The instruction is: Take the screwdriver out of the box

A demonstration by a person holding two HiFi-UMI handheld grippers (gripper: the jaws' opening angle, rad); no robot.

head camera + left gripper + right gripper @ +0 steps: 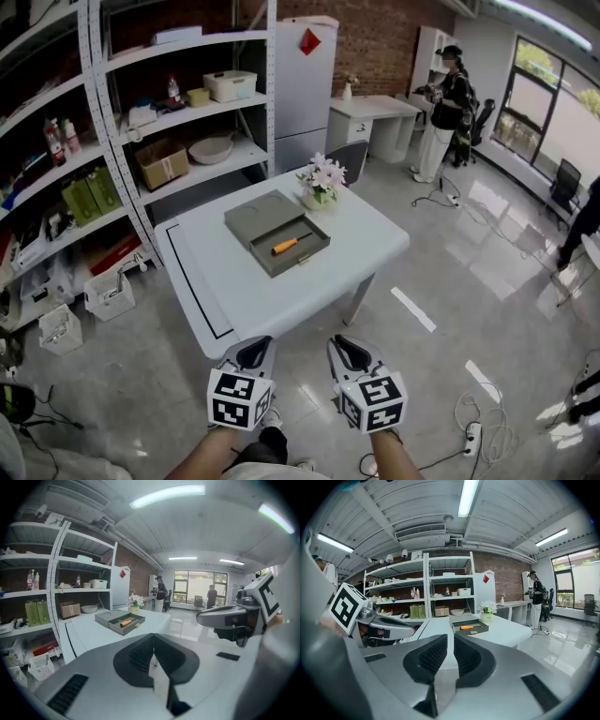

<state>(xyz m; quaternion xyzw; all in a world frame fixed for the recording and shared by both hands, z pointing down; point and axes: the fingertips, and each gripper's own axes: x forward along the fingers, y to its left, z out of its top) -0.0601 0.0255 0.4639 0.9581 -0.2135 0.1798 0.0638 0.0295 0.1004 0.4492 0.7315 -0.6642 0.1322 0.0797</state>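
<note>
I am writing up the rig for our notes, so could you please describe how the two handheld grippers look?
The left gripper and the right gripper match: smooth light grey bodies tapering to rounded jaws lined with dark ribbed pads. Each carries a white cube printed with black square markers. The forearms behind them show no sleeves.

Matt grey box [258, 217] on smooth white table [367, 240]; glossy tiled floor [450, 281].
</note>
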